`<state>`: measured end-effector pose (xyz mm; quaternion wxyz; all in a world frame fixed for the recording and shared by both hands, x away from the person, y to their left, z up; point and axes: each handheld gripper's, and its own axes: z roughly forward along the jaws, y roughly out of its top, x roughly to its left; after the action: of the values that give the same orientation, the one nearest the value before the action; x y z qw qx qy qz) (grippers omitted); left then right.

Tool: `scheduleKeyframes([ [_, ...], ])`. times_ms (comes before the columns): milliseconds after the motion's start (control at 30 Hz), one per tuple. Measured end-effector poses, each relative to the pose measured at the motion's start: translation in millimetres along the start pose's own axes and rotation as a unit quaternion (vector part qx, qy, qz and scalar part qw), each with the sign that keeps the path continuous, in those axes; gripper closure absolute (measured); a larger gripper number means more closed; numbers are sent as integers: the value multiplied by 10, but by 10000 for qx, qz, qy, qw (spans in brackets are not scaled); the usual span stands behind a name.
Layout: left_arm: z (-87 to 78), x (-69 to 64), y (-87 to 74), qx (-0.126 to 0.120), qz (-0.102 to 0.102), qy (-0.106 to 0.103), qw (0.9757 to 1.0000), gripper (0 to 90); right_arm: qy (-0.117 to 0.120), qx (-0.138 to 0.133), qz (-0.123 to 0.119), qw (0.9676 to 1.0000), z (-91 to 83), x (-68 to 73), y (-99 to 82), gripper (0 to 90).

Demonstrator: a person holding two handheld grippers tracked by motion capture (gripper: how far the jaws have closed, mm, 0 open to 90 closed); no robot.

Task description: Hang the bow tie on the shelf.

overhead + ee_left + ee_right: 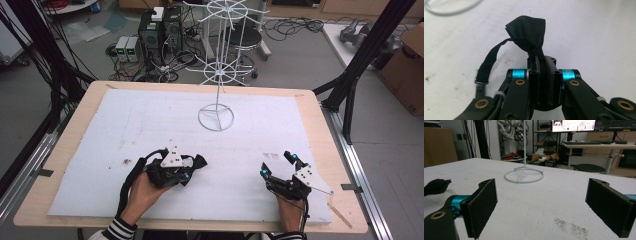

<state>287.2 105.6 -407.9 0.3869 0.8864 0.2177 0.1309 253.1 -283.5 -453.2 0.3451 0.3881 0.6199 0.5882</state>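
Note:
A black fabric bow tie [529,30] lies on the white board, its thin strap [487,62] trailing off to a small metal buckle. My left gripper [544,67] is shut on the bow's pinched middle, and one wing fans out past the jaw tips. In the high view the left gripper [192,165] sits low at the front left with the bow tie [200,161] at its tip. My right gripper [276,164] rests at the front right, open, with nothing between its pads [484,205]. In the right gripper view the bow tie [435,185] shows at the far left.
A white wire display stand [216,117] rises from a ring base at the board's far centre, with spoked hoops higher up. The white foam board [150,120] covers a wooden table [310,100]. Black frame posts, cables and boxes stand beyond the table.

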Motion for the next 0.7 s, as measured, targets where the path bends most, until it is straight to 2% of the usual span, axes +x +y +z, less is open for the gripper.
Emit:
scheduleKeyframes([
  [33,-18,12,5,-156,7,26,9999,825,0,6,13,10000,0,2,0,94],
  [133,-31,23,7,-265,-27,26,9996,825,1,0,1,10000,0,0,0,94],
  [167,-44,31,10,-407,-62,57,9991,825,7,-4,-3,10000,0,1,0,95],
  [233,-54,35,12,-460,-83,68,9989,825,9,-5,4,10000,0,4,0,95],
  [267,-72,46,16,-589,-108,92,9982,825,9,-5,4,10000,0,4,0,95],
  [300,-102,66,23,-808,-144,129,9965,825,14,1,5,10000,-1,4,0,95],
  [333,-102,66,23,-808,-144,129,9965,825,9,-7,4,10000,0,3,0,94],
  [367,-137,96,29,-1057,-195,129,9941,825,14,-3,6,10000,0,4,0,95],
  [400,-137,96,29,-1057,-195,129,9941,825,14,-3,6,10000,0,4,0,95],
  [433,-174,119,33,-1307,-264,192,9909,825,7,3,9,10000,-1,7,0,95],
  [467,-174,119,33,-1307,-264,192,9909,825,7,3,9,10000,-1,7,0,95],
  [500,-200,142,33,-1516,-276,171,9879,825,5,7,1,10000,0,9,0,95],
  [533,-200,142,33,-1516,-276,171,9879,825,5,7,1,10000,0,9,0,95],
  [567,-217,155,37,-1609,-348,182,9862,825,-4,-3,-27,10000,2,7,0,95],
  [667,-230,162,44,-1656,-350,232,9853,825,-13,0,-23,10000,3,8,0,95],
  [700,-253,182,61,-1724,-353,273,9840,824,-7,-2,-18,10000,4,9,1,95],
])
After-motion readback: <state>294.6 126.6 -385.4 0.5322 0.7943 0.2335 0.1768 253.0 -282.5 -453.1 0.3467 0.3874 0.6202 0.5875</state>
